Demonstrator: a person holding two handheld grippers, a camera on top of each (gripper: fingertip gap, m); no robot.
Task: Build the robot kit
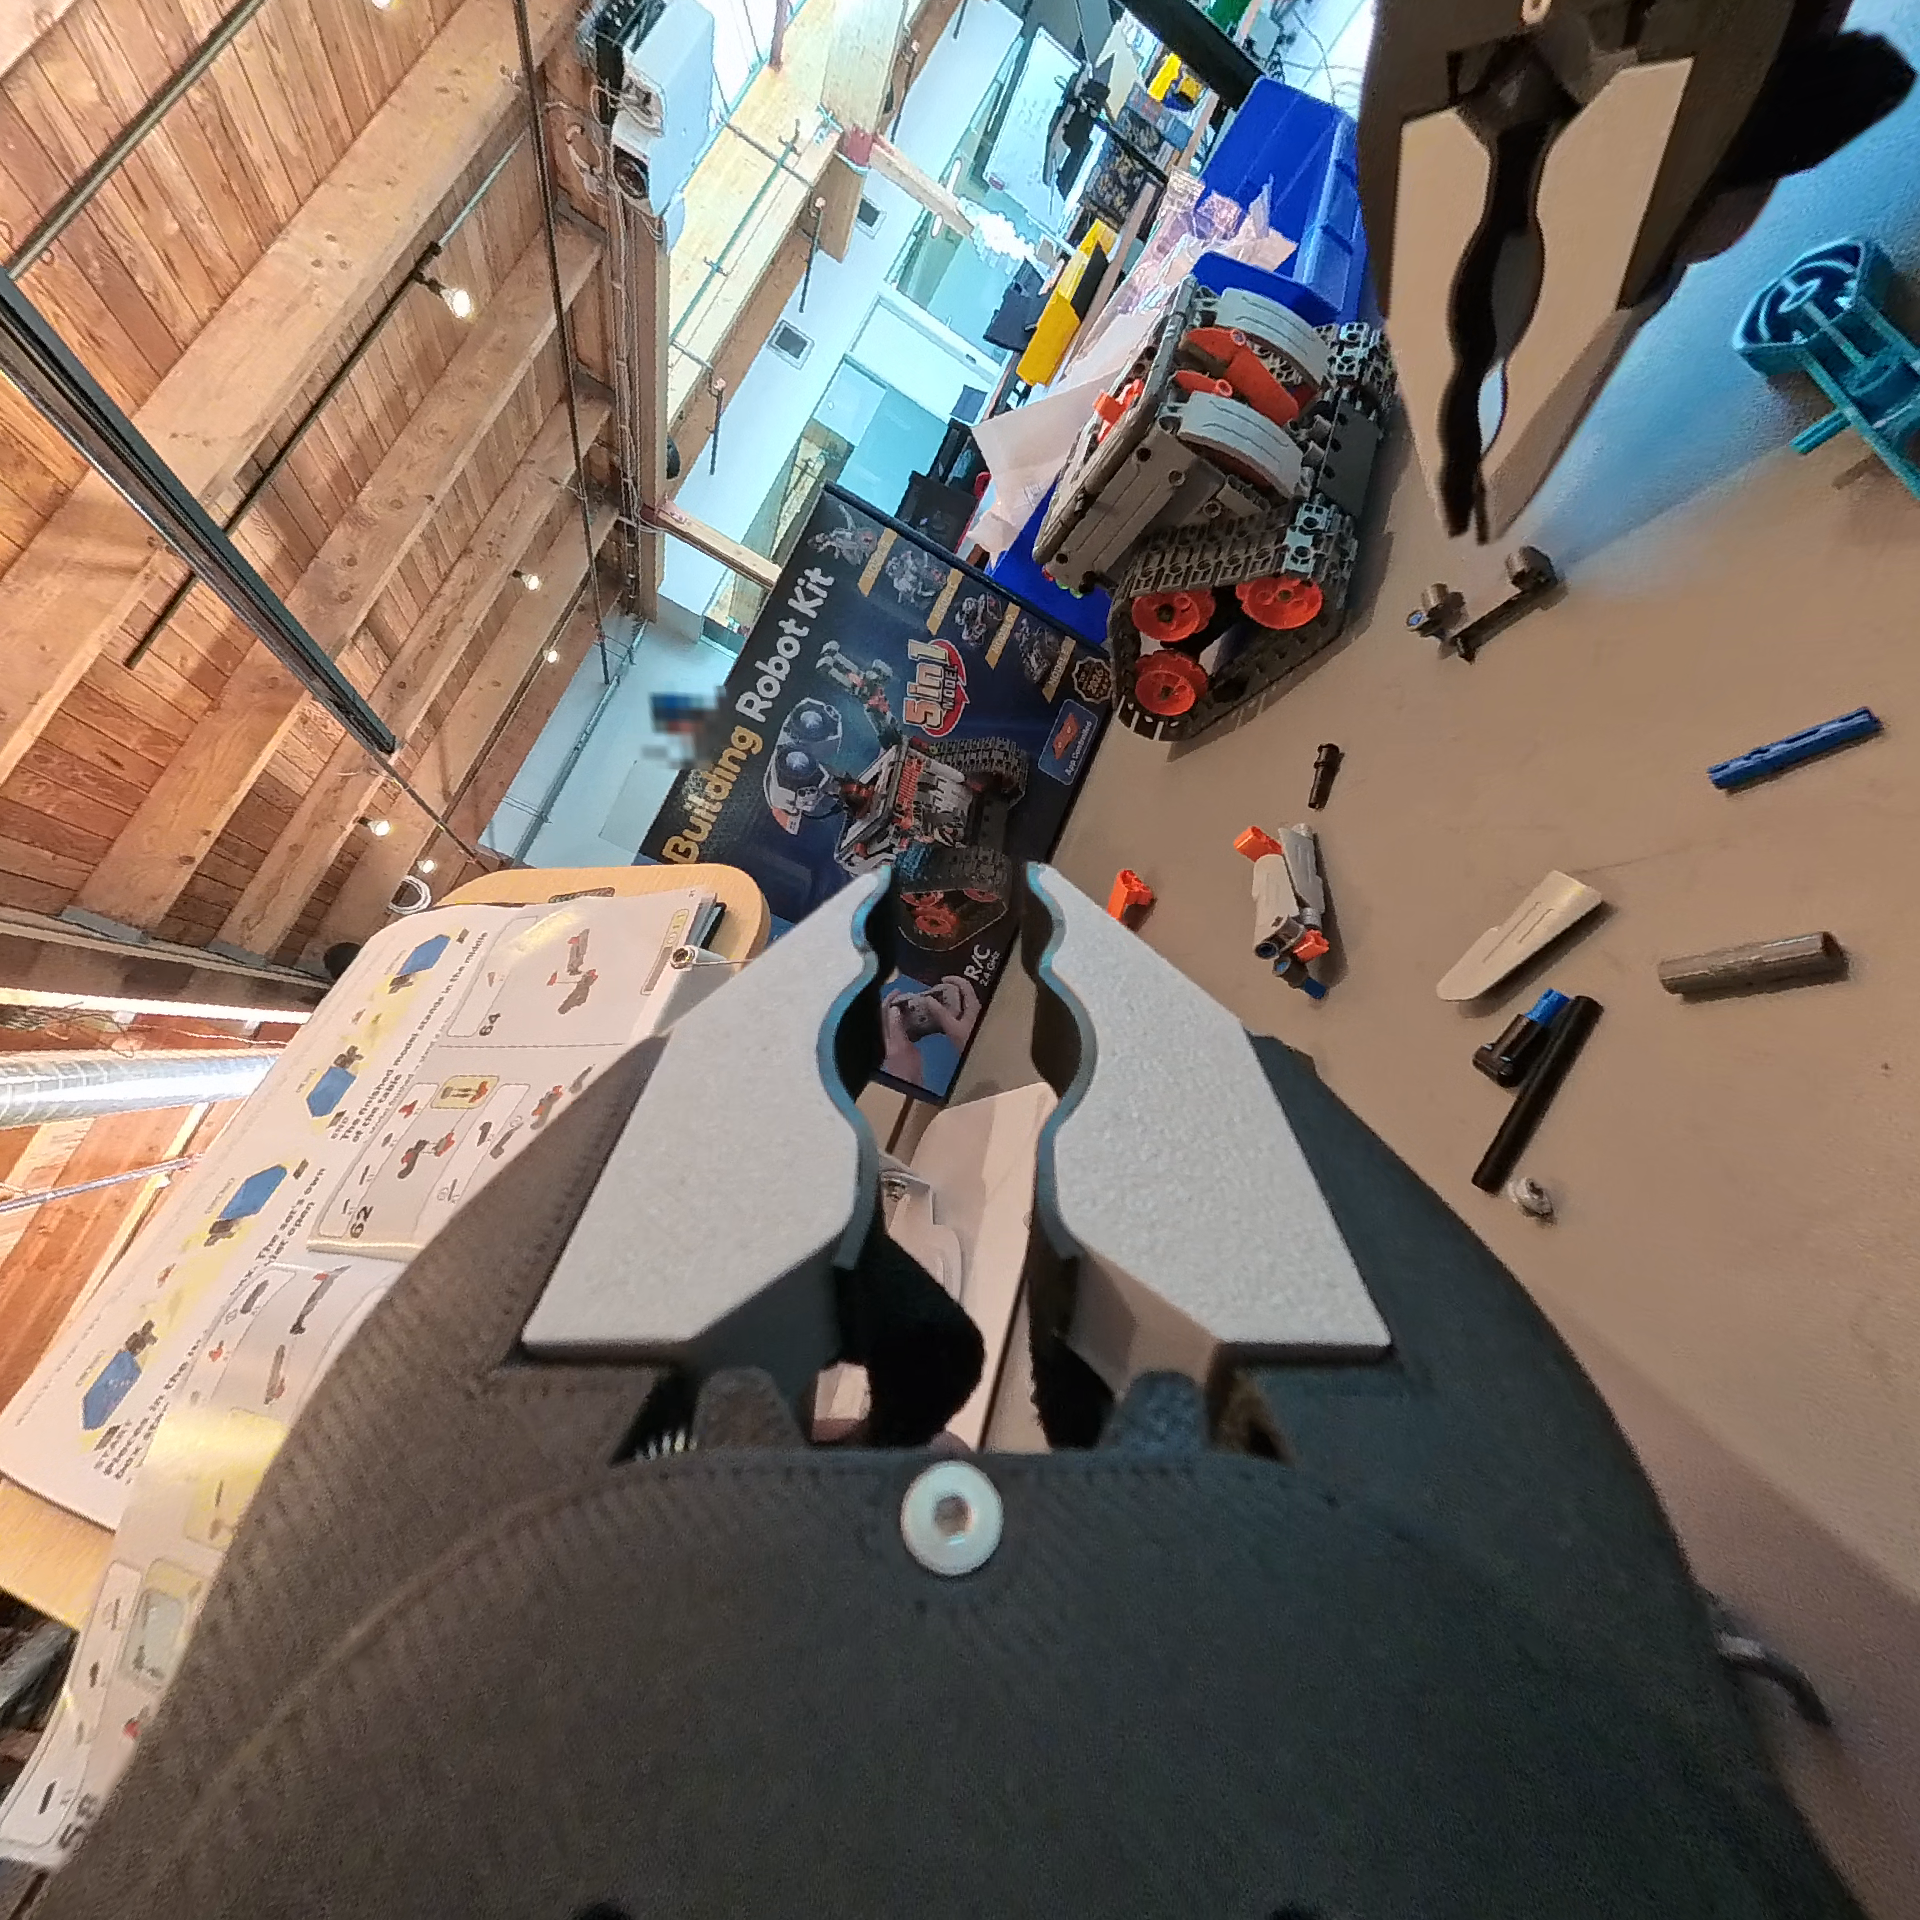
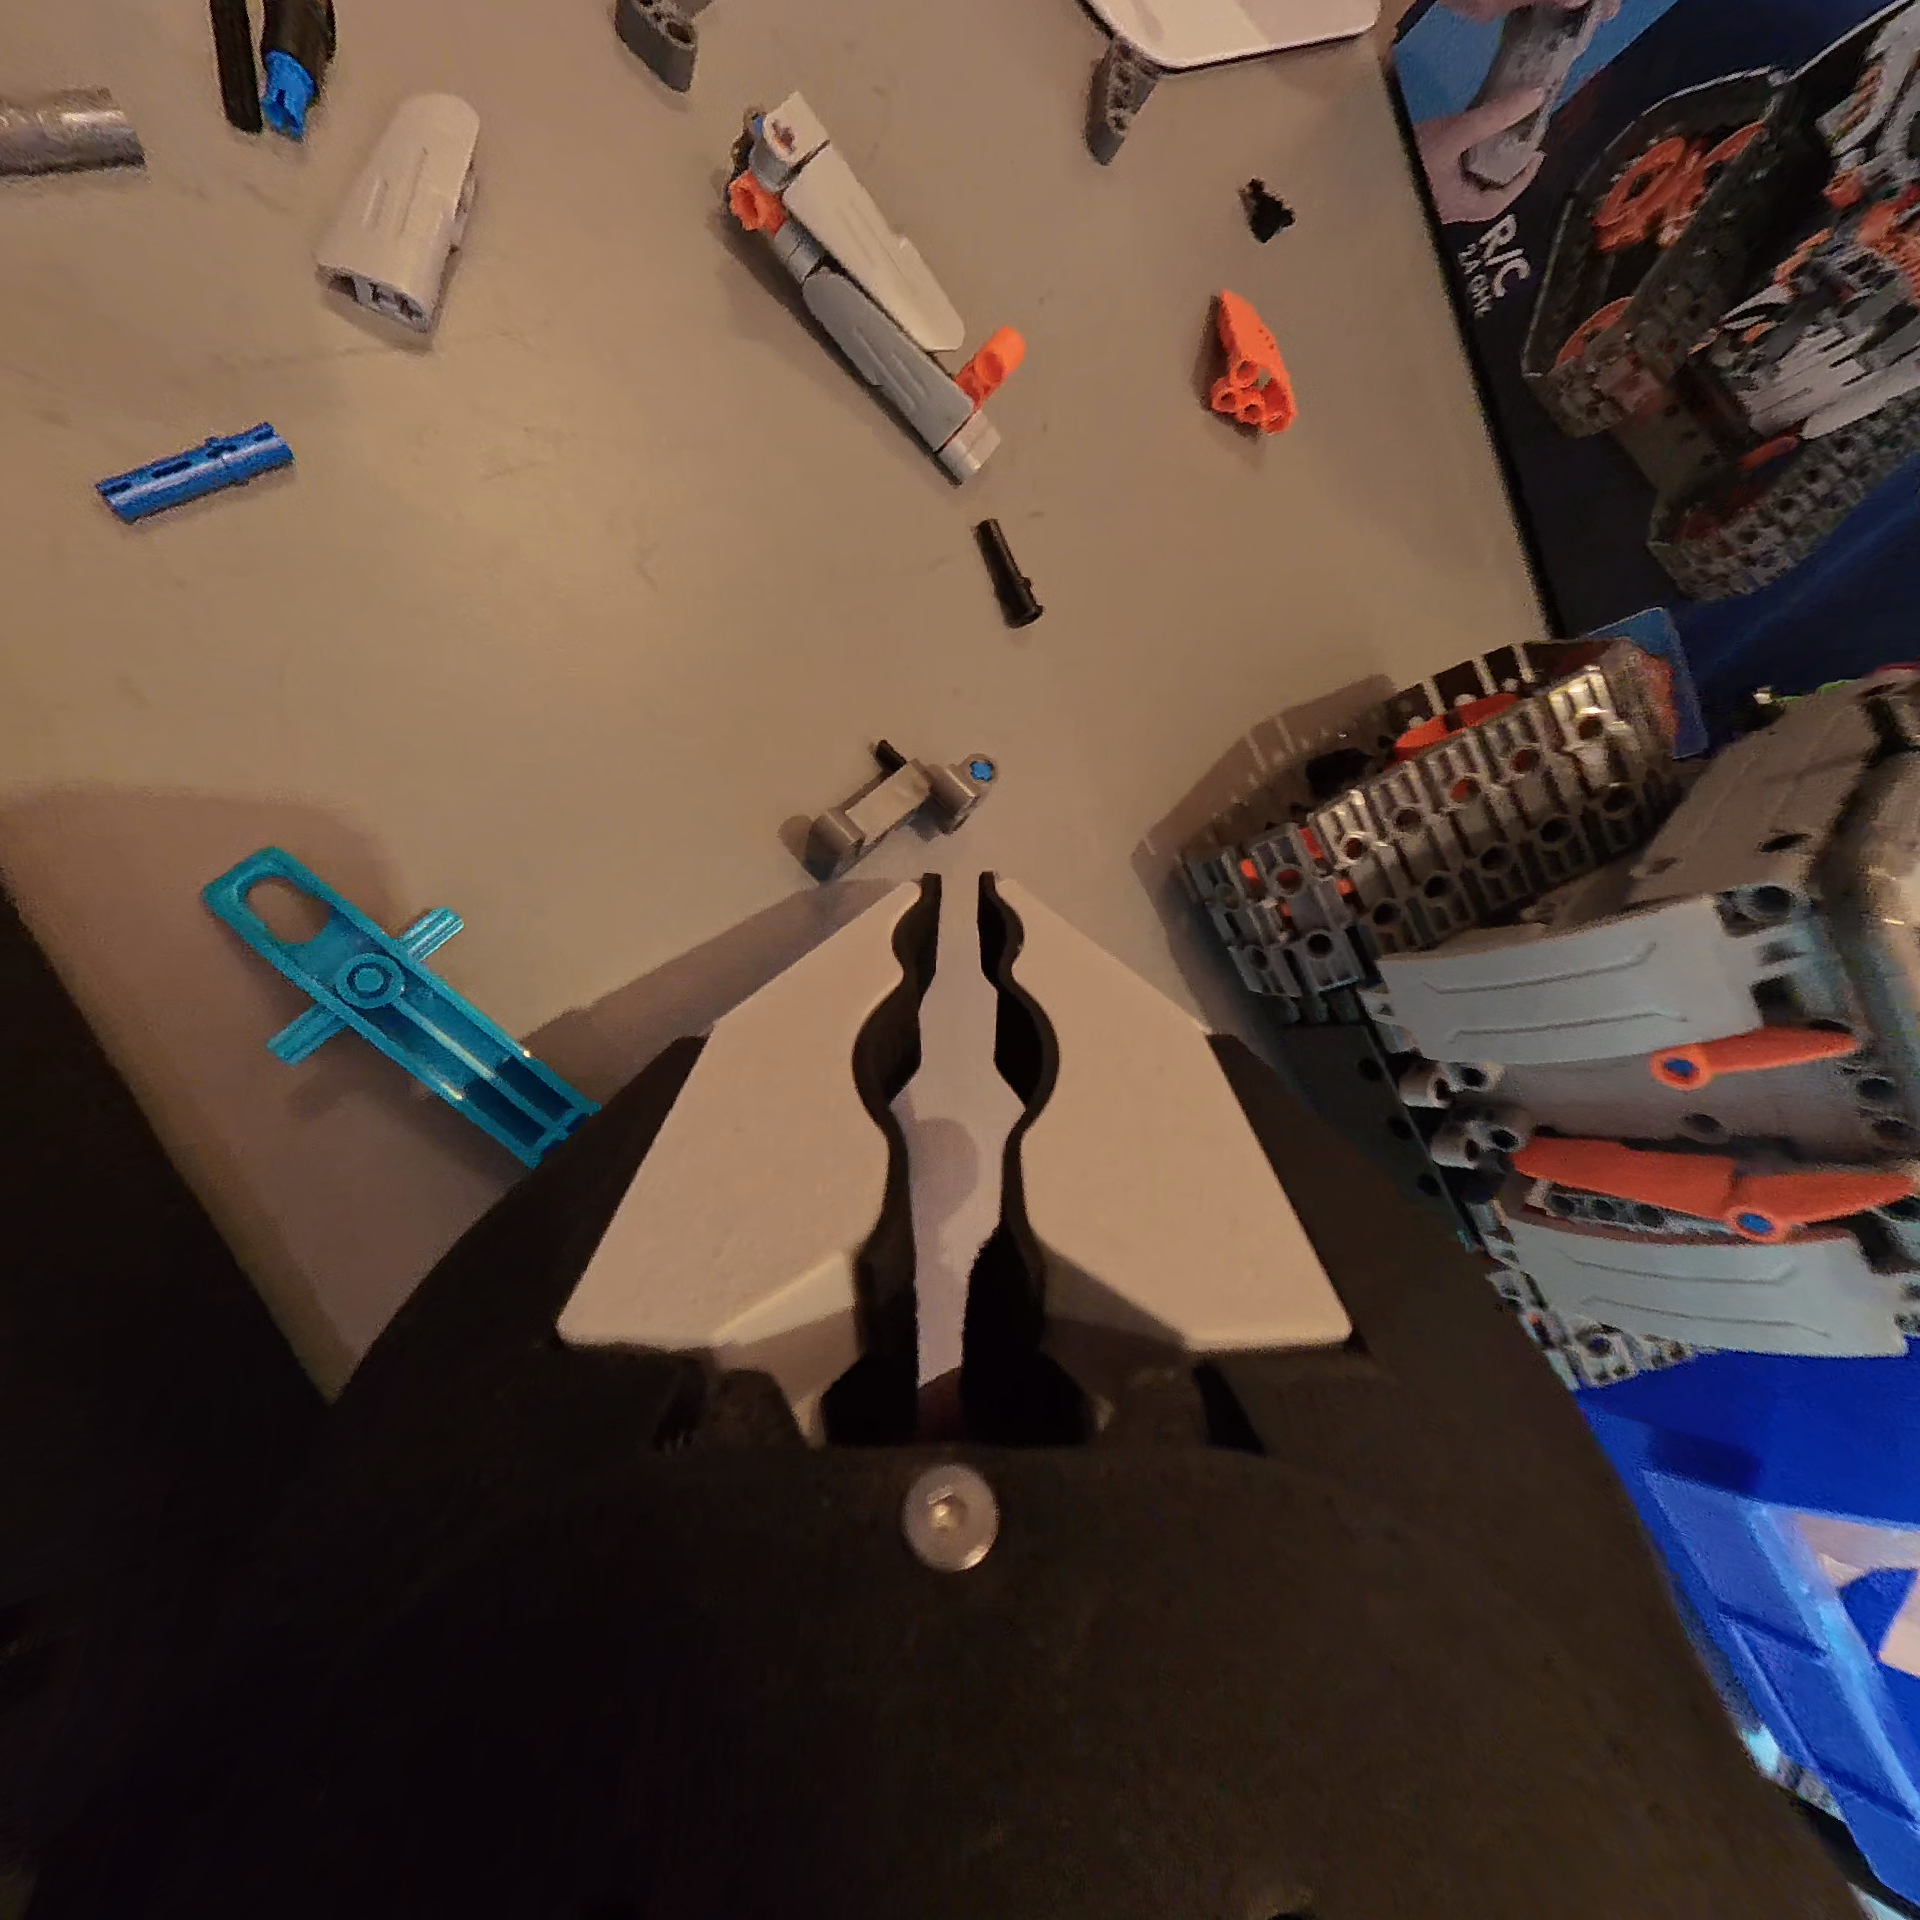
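My left gripper (image 1: pixel 958 883) is open and empty, held up above the table edge and pointing at a dark kit box (image 1: pixel 883 790). My right gripper (image 2: pixel 956 883) is empty, with only a narrow gap between its jaws. It hovers low over the table and also shows in the left wrist view (image 1: pixel 1465 520). Just ahead of its tips lies a small grey connector piece with a blue pin (image 2: pixel 894 810) (image 1: pixel 1486 613). A grey tracked robot model with orange wheels (image 2: pixel 1558 987) (image 1: pixel 1226 499) stands right beside it.
A teal separator tool (image 2: pixel 384 997), grey-and-orange sub-assembly (image 2: pixel 873 291), orange piece (image 2: pixel 1252 364), black pin (image 2: pixel 1008 571), blue beam (image 2: pixel 192 473) and grey panel (image 2: pixel 400 208) lie scattered on the grey table. A blue bin (image 2: pixel 1766 1507) stands behind the model. An instruction booklet (image 1: pixel 416 1039) lies to the left. About 20 cm separates my left fingertips from my right.
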